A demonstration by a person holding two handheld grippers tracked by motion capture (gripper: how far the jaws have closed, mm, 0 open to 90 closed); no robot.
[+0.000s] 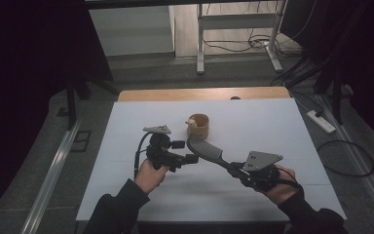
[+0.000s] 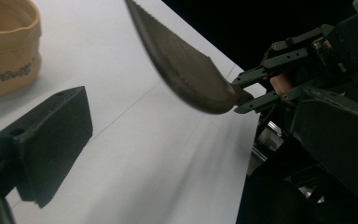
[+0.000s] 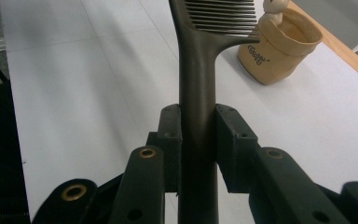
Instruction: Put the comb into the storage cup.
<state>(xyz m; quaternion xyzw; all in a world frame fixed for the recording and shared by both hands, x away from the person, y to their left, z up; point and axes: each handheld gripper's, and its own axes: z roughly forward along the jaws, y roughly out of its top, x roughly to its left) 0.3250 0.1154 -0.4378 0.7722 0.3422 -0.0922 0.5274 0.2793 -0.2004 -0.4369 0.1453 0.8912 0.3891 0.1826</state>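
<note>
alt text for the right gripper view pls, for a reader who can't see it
The right gripper clamps the handle of a dark comb between its two black jaws, teeth pointing away over a white table. Just past the comb's teeth, a tan pouch stands open on the table.

You are working in a lab-like recording room: black curtains [image 1: 24,58], loose floor cables [image 1: 238,46], a power strip [image 1: 321,122], white tabletop [image 1: 253,122].
</note>
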